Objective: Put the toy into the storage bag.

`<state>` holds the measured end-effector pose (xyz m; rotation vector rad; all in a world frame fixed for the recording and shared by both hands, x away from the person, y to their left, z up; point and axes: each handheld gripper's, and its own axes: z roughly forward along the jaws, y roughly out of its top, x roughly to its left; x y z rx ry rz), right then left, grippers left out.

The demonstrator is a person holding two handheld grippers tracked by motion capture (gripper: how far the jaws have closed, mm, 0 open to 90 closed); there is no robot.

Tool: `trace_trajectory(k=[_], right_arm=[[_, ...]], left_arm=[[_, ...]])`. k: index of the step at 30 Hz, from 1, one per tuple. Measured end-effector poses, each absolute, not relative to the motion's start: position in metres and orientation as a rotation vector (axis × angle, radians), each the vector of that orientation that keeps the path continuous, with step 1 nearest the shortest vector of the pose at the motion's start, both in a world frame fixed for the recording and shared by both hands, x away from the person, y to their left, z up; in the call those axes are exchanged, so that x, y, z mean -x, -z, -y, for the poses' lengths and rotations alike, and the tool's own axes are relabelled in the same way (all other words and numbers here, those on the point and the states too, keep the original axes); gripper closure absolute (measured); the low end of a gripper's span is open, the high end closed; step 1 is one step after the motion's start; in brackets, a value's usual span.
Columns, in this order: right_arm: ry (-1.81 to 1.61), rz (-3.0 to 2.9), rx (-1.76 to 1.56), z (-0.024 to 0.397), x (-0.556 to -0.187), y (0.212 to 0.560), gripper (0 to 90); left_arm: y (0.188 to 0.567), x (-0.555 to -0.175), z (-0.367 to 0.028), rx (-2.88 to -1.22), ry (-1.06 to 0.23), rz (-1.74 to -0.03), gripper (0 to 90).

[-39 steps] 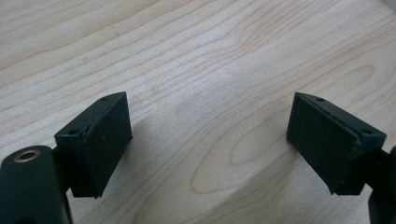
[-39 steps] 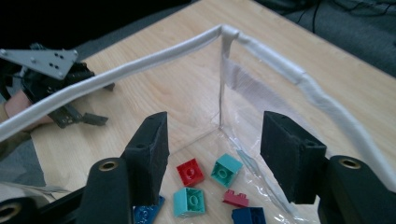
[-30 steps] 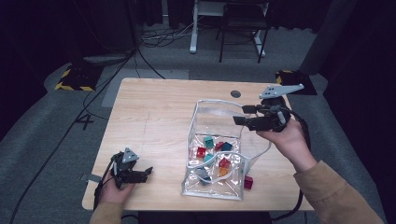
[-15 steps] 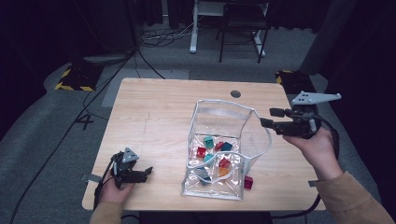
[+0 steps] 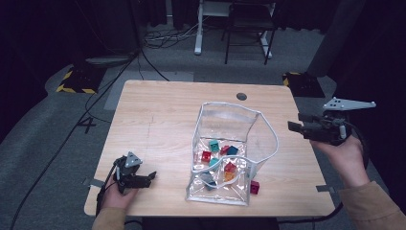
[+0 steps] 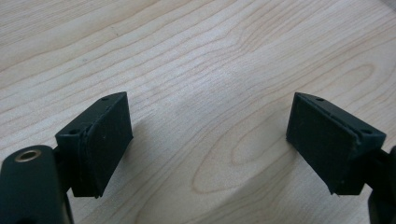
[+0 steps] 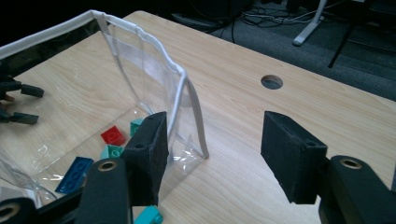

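A: How far along does the work look?

B: Nearest, the left tool (image 5: pixel 152 176) rests at the front-left corner of the pale wooden tabletop (image 5: pixel 163 115), jaws spread wide over bare wood, holding nothing. Just beyond it to the right sits the clear plastic zip pouch with white piping (image 5: pixel 230 158), its mouth gaping. Most small coloured toy bricks (image 5: pixel 218 158) already lie inside.

A: Anything left out?

B: 1 small red brick (image 5: pixel 254 187) sits on the wood, touching the pouch's front-right corner, and the right gripper view shows a teal brick (image 7: pixel 149 216) outside the wall too. I judge those are what remains, then closing the pouch.

A: And the other hand?

B: The right tool (image 5: pixel 293 126) hovers off the right edge, jaws parted and empty, aimed at the pouch.
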<state>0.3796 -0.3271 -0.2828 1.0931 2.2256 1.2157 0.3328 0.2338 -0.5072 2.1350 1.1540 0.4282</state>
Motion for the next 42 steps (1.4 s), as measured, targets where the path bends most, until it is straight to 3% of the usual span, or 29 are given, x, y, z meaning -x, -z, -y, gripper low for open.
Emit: trace_trajectory(k=[8,23,42], right_arm=[[-1.201,-2.202,-1.141,0.336,-0.383,0.306,41.6],[-1.149,-2.29,-1.227,0.33,-0.383,0.384,41.8],[-1.109,-2.467,-1.194,0.292,-0.369,0.446,43.0]], left_arm=[[0.507,-0.333,-0.234,-2.134,-0.427,-1.154,14.5],[0.507,-0.333,-0.234,-2.135,-0.429,-1.155,14.5],[0.507,-0.333,-0.234,-2.133,-0.43,-1.154,14.5]])
